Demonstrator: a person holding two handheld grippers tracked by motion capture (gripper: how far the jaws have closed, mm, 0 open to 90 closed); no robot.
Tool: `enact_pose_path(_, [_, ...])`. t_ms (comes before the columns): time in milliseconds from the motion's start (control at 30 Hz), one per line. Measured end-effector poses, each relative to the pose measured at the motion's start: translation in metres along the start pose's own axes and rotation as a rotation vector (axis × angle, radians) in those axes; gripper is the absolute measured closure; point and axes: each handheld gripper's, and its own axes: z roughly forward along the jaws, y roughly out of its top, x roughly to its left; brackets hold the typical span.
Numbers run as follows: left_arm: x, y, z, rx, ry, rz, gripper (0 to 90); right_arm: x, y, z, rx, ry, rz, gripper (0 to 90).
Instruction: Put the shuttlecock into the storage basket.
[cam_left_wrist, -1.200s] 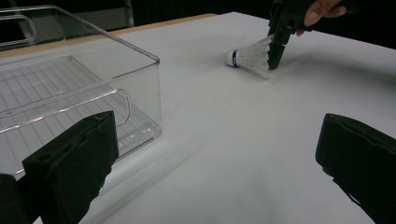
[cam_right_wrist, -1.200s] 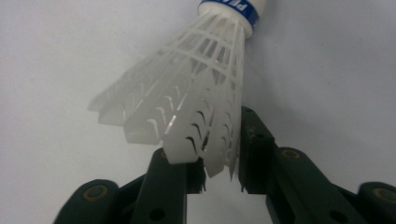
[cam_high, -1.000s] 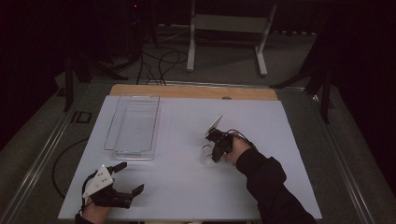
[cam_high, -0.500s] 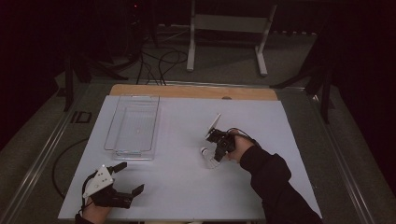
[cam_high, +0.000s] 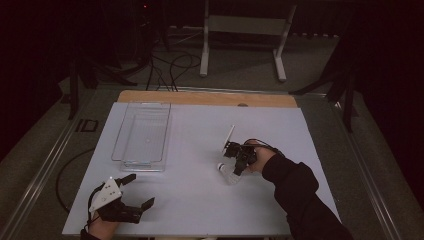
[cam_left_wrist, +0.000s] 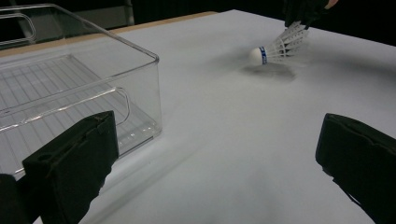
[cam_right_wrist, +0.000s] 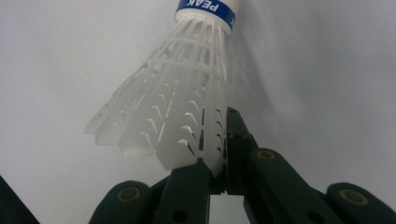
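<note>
A white plastic shuttlecock (cam_right_wrist: 177, 112) with a blue band on its cork hangs just above the white table, cork end pointing away from my right gripper (cam_right_wrist: 219, 158). The right gripper is shut on the edge of its skirt. In the high view the shuttlecock (cam_high: 226, 171) is right of the table's centre, under the right gripper (cam_high: 239, 159). From the left gripper view the shuttlecock (cam_left_wrist: 279, 46) shows far off, lifted off its shadow. My left gripper (cam_high: 134, 195) rests open at the front left of the table, nothing between its jaws.
A clear plastic bin (cam_high: 142, 135) stands at the back left of the table, empty; its near corner (cam_left_wrist: 140, 88) is just ahead of the left gripper. A wooden strip (cam_high: 205, 97) runs along the far edge. A metal stand and cables lie on the floor beyond.
The right gripper has moved a little toward the person and left, carrying the shuttlecock low over the table. The left gripper has stayed put.
</note>
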Motion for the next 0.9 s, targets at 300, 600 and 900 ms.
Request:
enact_pose_path(300, [0.0,0.0,0.0,0.001,0.0,0.0,0.0,0.004,-0.002,-0.002,0.025,0.003,-0.091,90.0])
enact_pose_path(600, [0.0,0.0,0.0,0.004,0.0,0.001,0.0,0.011,-0.006,-0.003,0.054,0.008,-0.197,89.9])
enact_pose_path(900, [0.0,0.0,0.0,0.005,-0.001,0.001,0.0,0.015,-0.01,-0.002,0.064,0.026,-0.255,89.9])
